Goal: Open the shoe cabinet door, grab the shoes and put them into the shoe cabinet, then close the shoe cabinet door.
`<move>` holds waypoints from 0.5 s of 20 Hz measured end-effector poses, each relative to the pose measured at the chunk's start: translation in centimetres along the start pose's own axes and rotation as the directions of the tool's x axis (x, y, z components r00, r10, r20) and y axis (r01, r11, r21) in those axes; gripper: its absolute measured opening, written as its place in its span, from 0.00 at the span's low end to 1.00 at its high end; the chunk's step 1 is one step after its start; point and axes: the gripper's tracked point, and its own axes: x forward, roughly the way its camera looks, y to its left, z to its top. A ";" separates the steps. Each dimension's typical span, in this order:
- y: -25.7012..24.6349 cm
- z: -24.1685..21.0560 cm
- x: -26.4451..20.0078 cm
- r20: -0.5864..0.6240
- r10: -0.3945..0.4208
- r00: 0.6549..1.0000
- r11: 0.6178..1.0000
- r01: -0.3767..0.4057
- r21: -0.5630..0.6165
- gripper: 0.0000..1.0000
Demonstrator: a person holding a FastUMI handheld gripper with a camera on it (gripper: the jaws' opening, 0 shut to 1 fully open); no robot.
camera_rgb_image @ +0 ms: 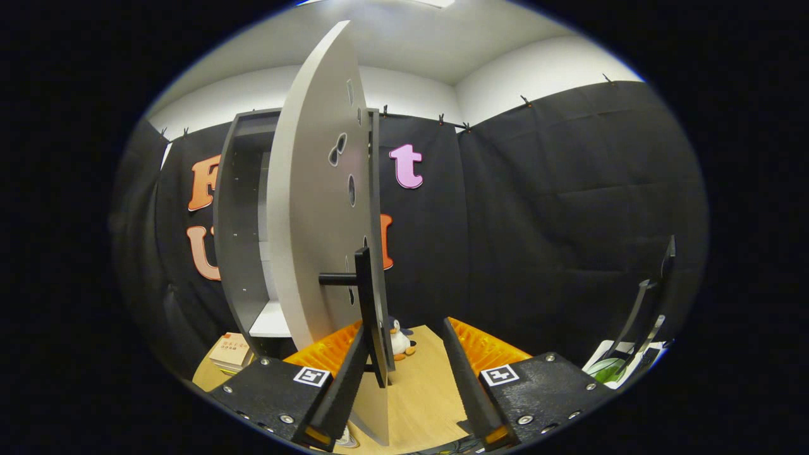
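The grey shoe cabinet stands against the black wall, left of my fingers, with a white shelf showing inside. Its door is swung out towards me and I see it almost edge-on. The door's black bar handle stands upright on a short stem, right against the inner side of my left finger. My gripper is open, its fingers set wide apart. The door's lower edge and the handle lie between the fingers, close to the left one and well apart from the right finger.
A small penguin toy sits on the wooden table just beyond the fingers. A stack of books lies left of the cabinet's foot. A black stand and a paper with green print are at the right.
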 end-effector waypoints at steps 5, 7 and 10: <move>-0.1 0.5 -0.8 0.005 0.011 1.000 1.000 -0.011 0.020 0.73; -0.2 0.8 -1.0 0.012 0.012 1.000 1.000 -0.012 0.011 0.73; -0.3 1.0 -1.5 0.010 0.015 1.000 1.000 -0.016 0.010 0.73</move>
